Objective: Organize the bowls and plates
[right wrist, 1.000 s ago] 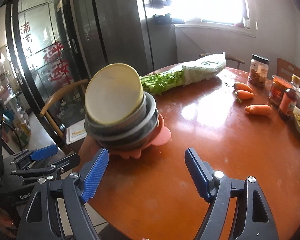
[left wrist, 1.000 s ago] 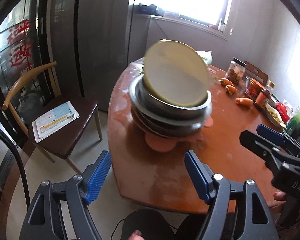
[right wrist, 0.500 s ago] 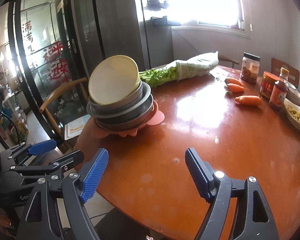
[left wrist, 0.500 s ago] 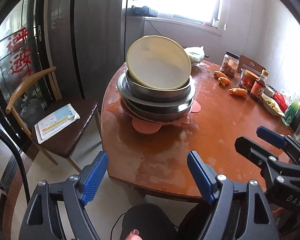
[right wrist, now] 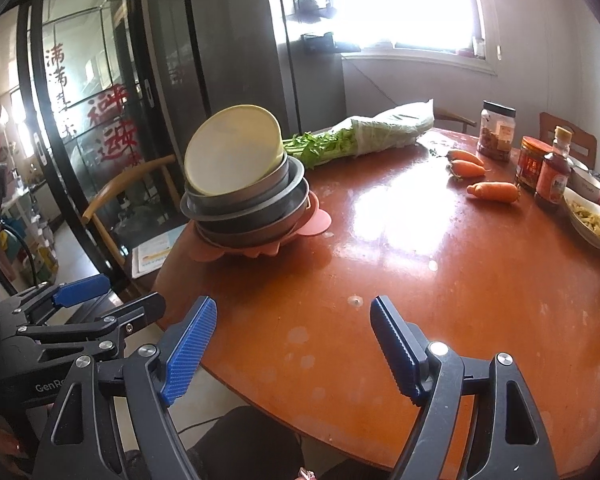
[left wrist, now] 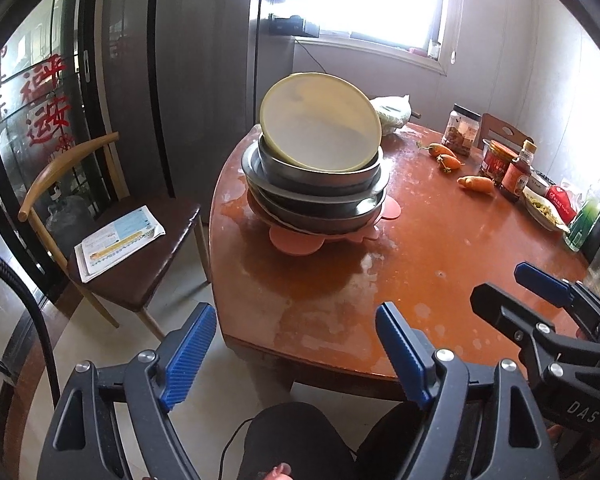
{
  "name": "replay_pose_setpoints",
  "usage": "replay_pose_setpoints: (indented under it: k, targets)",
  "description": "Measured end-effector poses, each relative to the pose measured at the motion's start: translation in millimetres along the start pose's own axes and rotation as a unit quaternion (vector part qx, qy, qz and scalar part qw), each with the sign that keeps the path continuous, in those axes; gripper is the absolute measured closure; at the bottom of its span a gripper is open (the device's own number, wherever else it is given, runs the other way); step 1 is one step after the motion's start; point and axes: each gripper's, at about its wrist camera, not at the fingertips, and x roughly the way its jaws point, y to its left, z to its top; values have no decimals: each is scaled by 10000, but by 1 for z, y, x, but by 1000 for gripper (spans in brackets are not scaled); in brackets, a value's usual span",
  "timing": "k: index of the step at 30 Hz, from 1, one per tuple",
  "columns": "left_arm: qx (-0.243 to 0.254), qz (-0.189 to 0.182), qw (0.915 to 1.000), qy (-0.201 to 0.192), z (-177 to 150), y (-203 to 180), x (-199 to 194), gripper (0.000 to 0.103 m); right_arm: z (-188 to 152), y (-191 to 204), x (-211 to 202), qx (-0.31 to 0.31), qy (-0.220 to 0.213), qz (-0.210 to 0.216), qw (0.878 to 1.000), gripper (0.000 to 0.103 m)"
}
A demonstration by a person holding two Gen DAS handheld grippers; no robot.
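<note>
1. The stack of bowls [left wrist: 320, 184] stands near the far left edge of the round wooden counter [left wrist: 420, 264], on a pink mat [left wrist: 296, 240] whose lobes stick out from under it.
2. The stack is made of several metal bowls nested together; a cream bowl [left wrist: 320, 132] lies on top, tilted so its inside faces the cameras.
3. The mat's left lobes reach close to the counter's rim, so little bare wood is left on that side of the stack.
4. The left gripper [left wrist: 296, 356] hovers off the near edge of the counter, over the floor; its jaws are spread wide with nothing between them.
5. The right gripper [right wrist: 292, 344] hovers above the near edge, its jaws likewise spread and empty.
6. Between both grippers and the stack lies a broad bare stretch of counter.
7. Along the far right edge stand a jar [right wrist: 498, 130], a red tin [right wrist: 534, 160], a sauce bottle [right wrist: 554, 176] and a dish of food [right wrist: 590, 220], with three carrots [right wrist: 494, 191] just in front of them.
8. A wrapped bundle of greens [right wrist: 364, 140] lies along the far edge, just behind the stack.
9. A wooden chair [left wrist: 132, 248] with a leaflet [left wrist: 118, 240] on its seat stands on the floor beside the counter's left edge.
</note>
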Motion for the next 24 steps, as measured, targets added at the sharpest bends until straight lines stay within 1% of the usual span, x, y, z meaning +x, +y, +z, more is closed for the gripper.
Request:
replay_pose_setpoints:
  k: [13, 24]
  targets:
    - [62, 24, 10000, 30, -8, -5, -3, 21, -7, -4, -5, 63, -13, 15, 10000, 23]
    - [71, 53, 10000, 22, -8, -6, -3, 21, -9, -5, -7, 79, -6, 39, 10000, 23]
